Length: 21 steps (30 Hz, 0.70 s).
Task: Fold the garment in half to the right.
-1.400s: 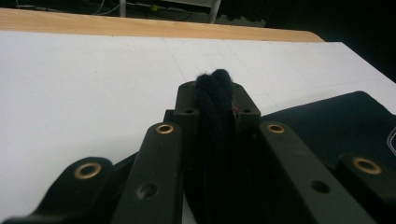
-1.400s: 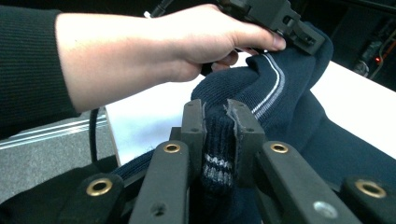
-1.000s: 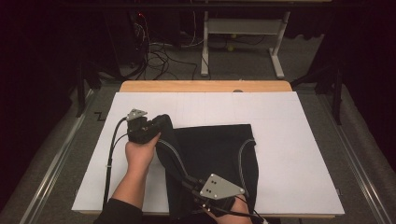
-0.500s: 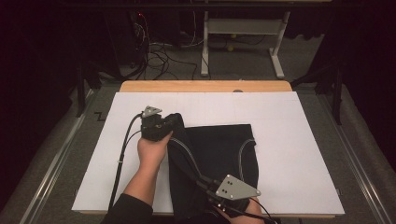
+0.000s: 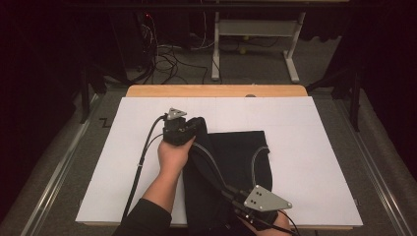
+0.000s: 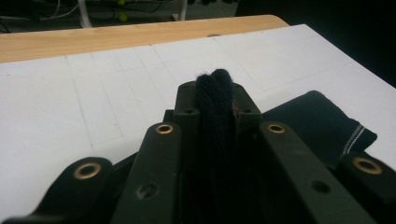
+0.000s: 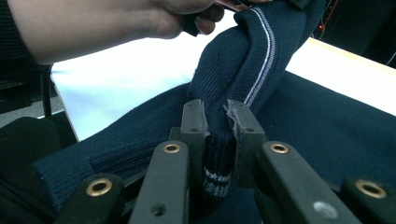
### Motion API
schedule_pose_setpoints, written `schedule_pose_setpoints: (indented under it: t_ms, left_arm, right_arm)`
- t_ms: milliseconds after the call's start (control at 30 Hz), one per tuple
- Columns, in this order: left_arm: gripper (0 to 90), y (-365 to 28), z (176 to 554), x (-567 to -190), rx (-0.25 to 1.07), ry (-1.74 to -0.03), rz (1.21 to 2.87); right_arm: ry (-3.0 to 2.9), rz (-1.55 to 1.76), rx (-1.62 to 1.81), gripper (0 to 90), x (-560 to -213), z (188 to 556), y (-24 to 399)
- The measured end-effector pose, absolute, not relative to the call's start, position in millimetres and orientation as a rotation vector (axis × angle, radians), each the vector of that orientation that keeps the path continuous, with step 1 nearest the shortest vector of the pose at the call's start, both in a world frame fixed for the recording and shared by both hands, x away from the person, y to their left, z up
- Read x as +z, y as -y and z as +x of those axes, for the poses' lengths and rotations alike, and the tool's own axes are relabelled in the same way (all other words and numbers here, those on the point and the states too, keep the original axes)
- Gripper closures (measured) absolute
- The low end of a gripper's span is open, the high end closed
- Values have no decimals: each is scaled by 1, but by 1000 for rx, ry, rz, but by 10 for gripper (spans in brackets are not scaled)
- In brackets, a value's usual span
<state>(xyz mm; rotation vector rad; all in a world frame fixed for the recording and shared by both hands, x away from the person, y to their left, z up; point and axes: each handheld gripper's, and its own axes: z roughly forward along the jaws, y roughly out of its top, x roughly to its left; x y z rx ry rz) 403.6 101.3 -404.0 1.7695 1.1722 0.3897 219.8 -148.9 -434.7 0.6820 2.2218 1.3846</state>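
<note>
Both grippers clamped on a dark knit garment, folding it on the white surface

The garment (image 5: pixel 236 167) lies at the near middle of the surface (image 5: pixel 314 147), one edge lifted between my grippers. I judge the biggest risk is the raised fold dragging the flat part and bunching it, since the stretch between the two grips looks taut. Next, the knit could slip: my left gripper (image 5: pixel 189 129) is pinched on a thick bunched edge (image 6: pixel 215 93), my right gripper (image 7: pixel 215 122) on a ribbed cuff (image 7: pixel 217 163) at the near edge, with only a little cloth in its jaws. Beyond the surface are a wooden edge (image 5: pixel 216 90), a dark floor with cables (image 5: pixel 162 54), and a white frame (image 5: pixel 255 29).
</note>
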Motion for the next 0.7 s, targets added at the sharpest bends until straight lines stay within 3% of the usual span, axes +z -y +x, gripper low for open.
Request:
schedule_pose_setpoints:
  t_ms: [700]
  left_arm:
    - [740, -41, 417, -411, 342, -1146, 1863]
  right_arm:
    - [-2188, 791, 1341, 792, -442, 211, 194]
